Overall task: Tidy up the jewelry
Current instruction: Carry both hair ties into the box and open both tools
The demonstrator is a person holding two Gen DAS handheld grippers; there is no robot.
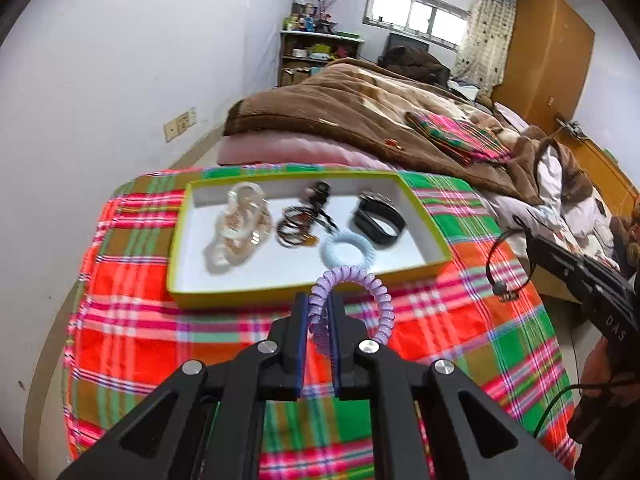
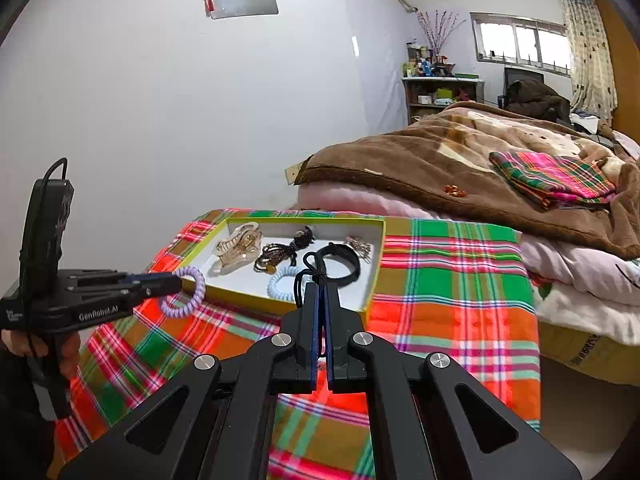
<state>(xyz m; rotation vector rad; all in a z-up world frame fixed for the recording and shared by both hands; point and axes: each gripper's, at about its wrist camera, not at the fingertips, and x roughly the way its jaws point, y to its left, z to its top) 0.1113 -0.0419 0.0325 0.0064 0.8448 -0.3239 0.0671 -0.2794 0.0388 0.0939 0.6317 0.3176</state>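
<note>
You could read "GenRobot.AI" on the side of your left gripper [image 2: 176, 280], and "DAS" on your right gripper [image 1: 505, 295].

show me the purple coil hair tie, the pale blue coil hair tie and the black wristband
purple coil hair tie [image 1: 382, 292], left wrist view, right arc of its loop
pale blue coil hair tie [image 1: 347, 249], left wrist view, near side of its coil
black wristband [image 1: 380, 222], left wrist view, front of the band

White walls [image 2: 200, 120], plain and matt. Daylight enters through a wide barred window [image 1: 416, 16] at the far end, a patterned curtain [image 1: 486, 36] to its right. A cluttered shelf unit [image 1: 308, 56] stands below-left. A bed [image 1: 360, 120] with a brown blanket; a wooden wardrobe [image 1: 552, 56] on the right.
</note>
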